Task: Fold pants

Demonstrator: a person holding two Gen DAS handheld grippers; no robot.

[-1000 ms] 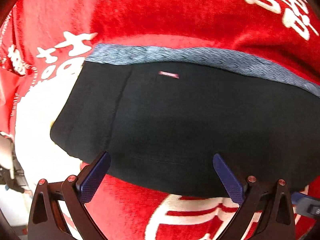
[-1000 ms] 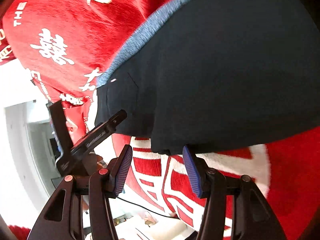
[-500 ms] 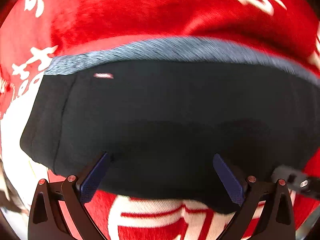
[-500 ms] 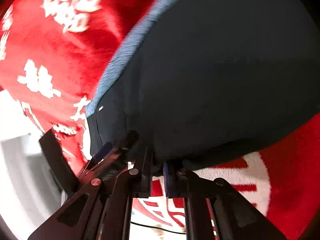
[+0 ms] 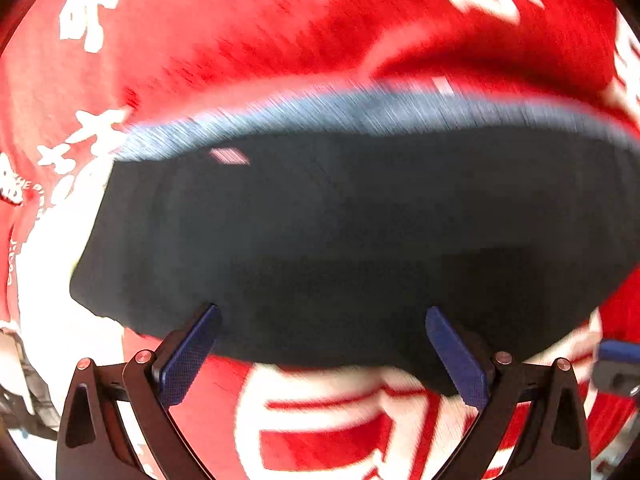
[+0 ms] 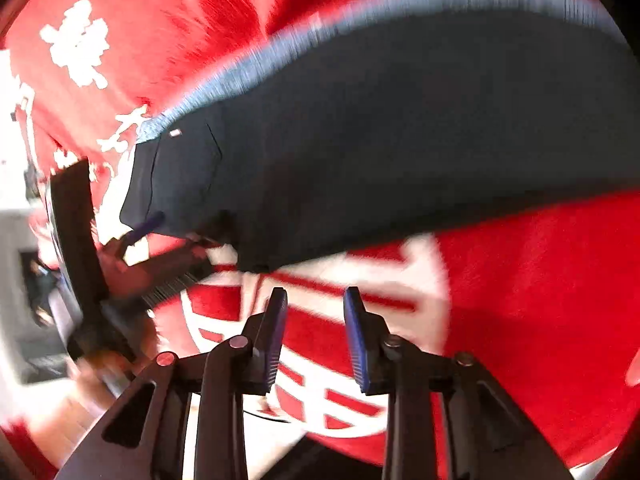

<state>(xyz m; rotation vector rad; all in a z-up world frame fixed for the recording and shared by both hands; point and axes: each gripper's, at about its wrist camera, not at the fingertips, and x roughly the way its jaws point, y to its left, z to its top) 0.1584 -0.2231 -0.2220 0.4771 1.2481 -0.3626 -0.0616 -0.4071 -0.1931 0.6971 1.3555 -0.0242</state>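
Dark pants with a grey-blue waistband lay flat, apparently already folded into a compact block, on a red blanket bearing white characters. Left gripper: jaws spread wide at the near hem, gripping nothing. Right gripper: jaws parted, just short of the hem. Any further fold remained undone.

The left gripper has black angular linkage arms with triangular cut-outs, round reddish-silver screws at the joints, and dark blue cross-hatched pads. The right gripper is built alike, with blue pads.
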